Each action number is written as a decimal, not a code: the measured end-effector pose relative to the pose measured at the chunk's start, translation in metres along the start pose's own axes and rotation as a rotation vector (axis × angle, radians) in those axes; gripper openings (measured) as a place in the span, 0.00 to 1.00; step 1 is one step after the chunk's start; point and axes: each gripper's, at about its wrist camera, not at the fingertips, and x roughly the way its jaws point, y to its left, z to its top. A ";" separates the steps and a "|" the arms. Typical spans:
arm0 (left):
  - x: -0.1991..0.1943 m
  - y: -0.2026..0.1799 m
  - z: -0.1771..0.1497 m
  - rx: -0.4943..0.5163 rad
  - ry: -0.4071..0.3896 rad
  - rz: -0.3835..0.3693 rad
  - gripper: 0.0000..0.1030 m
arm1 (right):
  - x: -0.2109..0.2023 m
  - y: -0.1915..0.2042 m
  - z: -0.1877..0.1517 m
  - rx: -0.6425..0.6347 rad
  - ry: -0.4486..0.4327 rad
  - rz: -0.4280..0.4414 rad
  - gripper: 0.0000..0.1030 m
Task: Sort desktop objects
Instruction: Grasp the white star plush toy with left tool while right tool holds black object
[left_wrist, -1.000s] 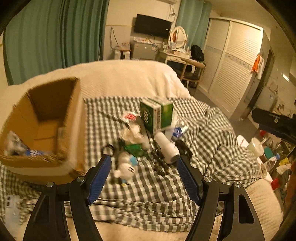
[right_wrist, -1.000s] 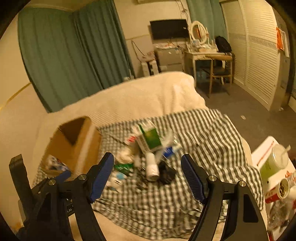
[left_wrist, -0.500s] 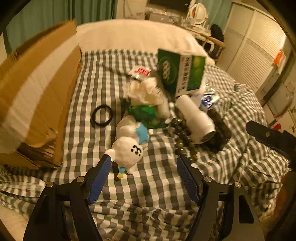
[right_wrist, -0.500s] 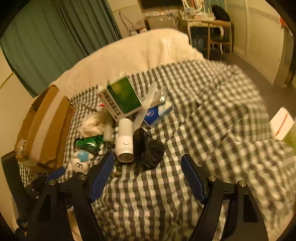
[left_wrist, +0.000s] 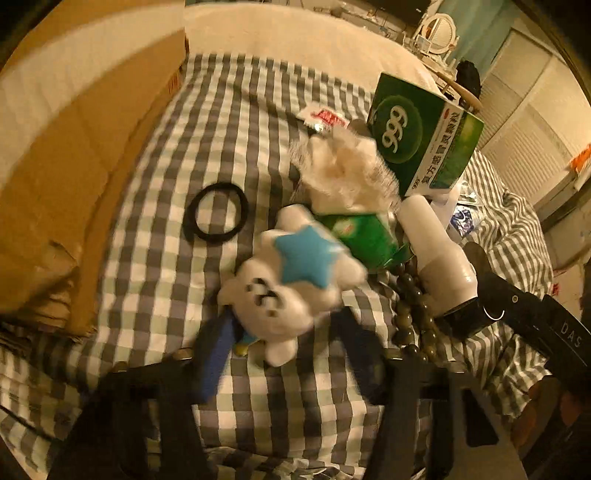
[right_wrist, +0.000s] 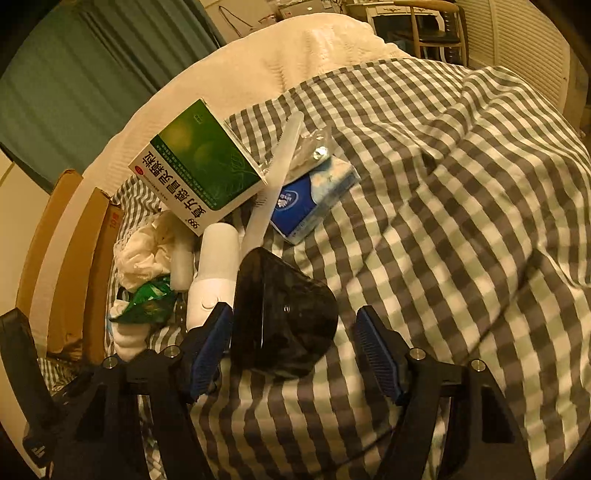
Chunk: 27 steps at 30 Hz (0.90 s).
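Note:
A pile of small objects lies on a checked cloth. In the left wrist view my left gripper (left_wrist: 284, 354) is open, its blurred blue pads on either side of a white plush toy (left_wrist: 284, 295) with a blue star. Behind it lie a green packet (left_wrist: 362, 236), crumpled tissue (left_wrist: 343, 173), a green 999 medicine box (left_wrist: 424, 136), a white bottle (left_wrist: 439, 251), dark beads (left_wrist: 413, 306) and a black hair tie (left_wrist: 216, 218). In the right wrist view my right gripper (right_wrist: 295, 343) is open around a black pouch (right_wrist: 284, 306), the left pad beside it.
A cardboard box (left_wrist: 74, 147) stands at the left, also in the right wrist view (right_wrist: 74, 258). A blue tissue pack (right_wrist: 314, 195) and a white comb (right_wrist: 277, 177) lie by the medicine box (right_wrist: 199, 166). Bare checked cloth (right_wrist: 461, 221) spreads to the right.
Both grippers have moved down and forward to the pile. The plush toy now sits between the left pads, the black pouch between the right pads. Both jaws stay open.

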 end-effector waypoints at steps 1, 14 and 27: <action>-0.001 0.001 -0.001 -0.003 0.000 -0.003 0.39 | 0.001 -0.001 0.000 0.008 0.002 0.006 0.67; -0.033 -0.007 -0.013 0.056 -0.118 -0.036 0.39 | -0.002 -0.010 -0.016 0.099 0.020 0.100 0.57; -0.045 -0.014 -0.015 0.075 -0.175 -0.049 0.39 | -0.022 0.001 -0.025 0.038 -0.030 0.078 0.41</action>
